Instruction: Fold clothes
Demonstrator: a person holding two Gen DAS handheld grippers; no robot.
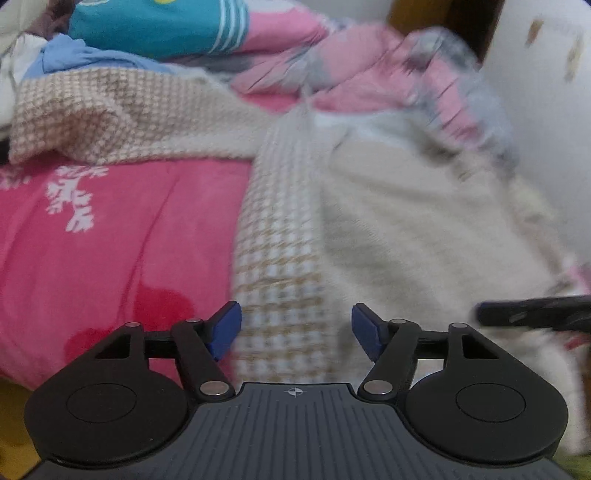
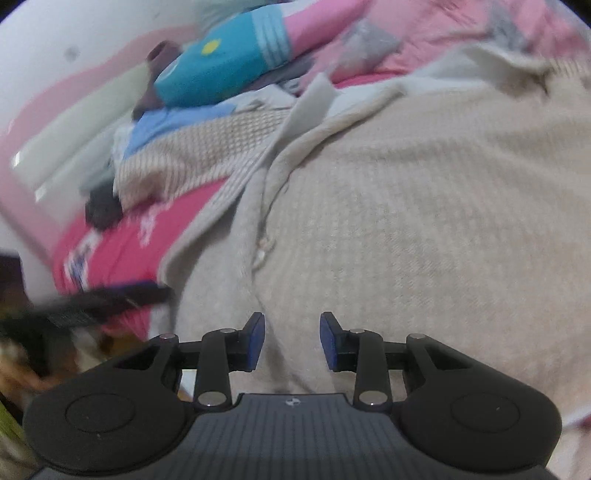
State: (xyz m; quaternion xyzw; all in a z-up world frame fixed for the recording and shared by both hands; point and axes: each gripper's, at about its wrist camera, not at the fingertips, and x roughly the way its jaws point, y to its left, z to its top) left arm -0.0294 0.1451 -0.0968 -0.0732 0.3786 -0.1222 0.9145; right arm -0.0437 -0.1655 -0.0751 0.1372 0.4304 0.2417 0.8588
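Note:
A cream and beige checked knit garment (image 1: pixel 280 266) lies spread over the pink bed sheet (image 1: pixel 110 236). My left gripper (image 1: pixel 296 328) hovers over its checked strip, jaws open and nothing between the blue pads (image 1: pixel 225 328). In the right wrist view the same garment (image 2: pixel 424 221) fills the middle and right, with a raised fold and two cord ends (image 2: pixel 263 248) running toward me. My right gripper (image 2: pixel 292 341) stands open just above that fold, and its pads (image 2: pixel 255 341) do not press on the cloth. The other gripper shows as a dark blur (image 1: pixel 535 312) at the right edge of the left wrist view.
A pile of clothes sits at the back: a teal garment (image 1: pixel 155 29), a light blue one (image 1: pixel 85 55) and a pink and grey quilt (image 1: pixel 388 70). A white wall (image 1: pixel 546 110) rises on the right. The left gripper blurs darkly (image 2: pixel 110 295) over the bed's near edge.

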